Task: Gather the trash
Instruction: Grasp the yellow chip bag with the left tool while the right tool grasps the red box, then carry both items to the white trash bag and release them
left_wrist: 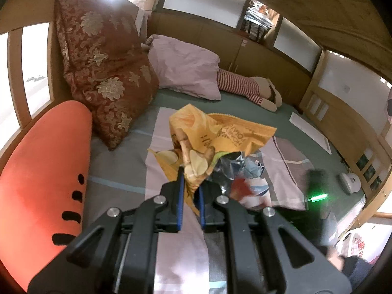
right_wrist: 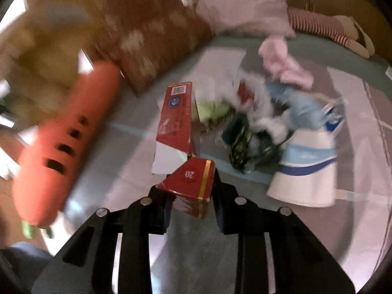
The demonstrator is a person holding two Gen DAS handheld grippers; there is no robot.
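My left gripper (left_wrist: 189, 191) is shut on a crumpled yellow potato chip bag (left_wrist: 215, 137) and holds it above the bed. Behind the bag lies crumpled silver and red-white wrapper trash (left_wrist: 245, 178). My right gripper (right_wrist: 193, 191) is shut on a small red carton (right_wrist: 193, 178) with a gold stripe and "20" on it. In the blurred right wrist view, beyond it lie a long red box (right_wrist: 175, 120), a white and blue paper cup (right_wrist: 306, 171) on its side, a dark wrapper (right_wrist: 242, 142), and white, blue and pink crumpled pieces (right_wrist: 281, 98).
A carrot-shaped orange plush (left_wrist: 41, 171) (right_wrist: 66, 142) lies at the left. A red floral cushion (left_wrist: 103, 66), a pink pillow (left_wrist: 188, 68) and a striped doll (left_wrist: 245, 88) lie at the back. A wooden bed frame (left_wrist: 343, 112) runs along the right. A white plastic bag (left_wrist: 355, 245) is at lower right.
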